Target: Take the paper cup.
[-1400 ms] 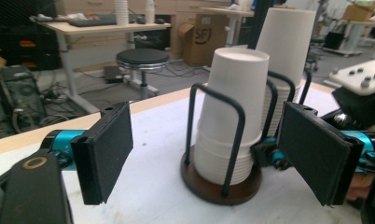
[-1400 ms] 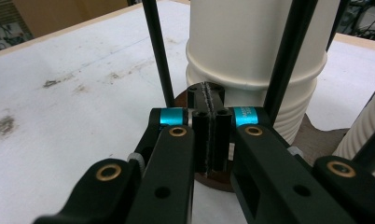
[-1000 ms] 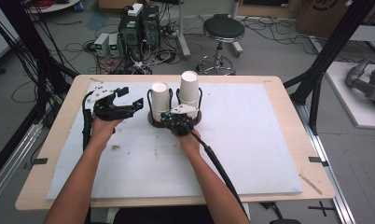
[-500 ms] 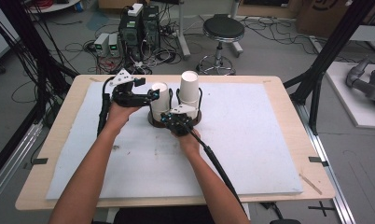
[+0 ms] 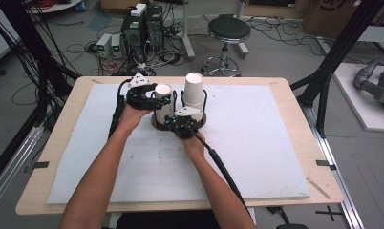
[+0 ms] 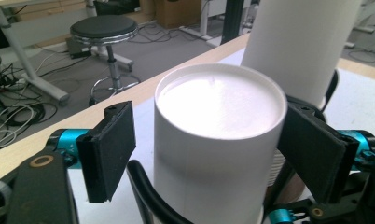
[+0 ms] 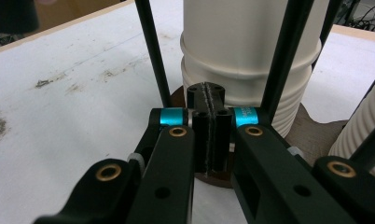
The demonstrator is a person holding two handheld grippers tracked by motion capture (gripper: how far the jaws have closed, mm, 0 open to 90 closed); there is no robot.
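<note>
Your left gripper (image 6: 209,154) had its jaws apart around the left cup (image 6: 218,140), just closing, not yet touching. Your right gripper (image 7: 209,135) kept its jaws together at the holder (image 7: 311,128).

The high view looks forward and down over the white-covered wooden table (image 5: 276,143), while both gripper views sit close beside the same inverted white paper cups (image 5: 194,90) in their black wire holder (image 7: 150,51).

The wooden worktop (image 5: 295,86) carries a big white mat (image 5: 257,152) over most of its top, scuffed with faint marks near the middle. On the mat stands a dark brown stand (image 5: 157,125) holding the white paper cups (image 5: 194,88).
</note>
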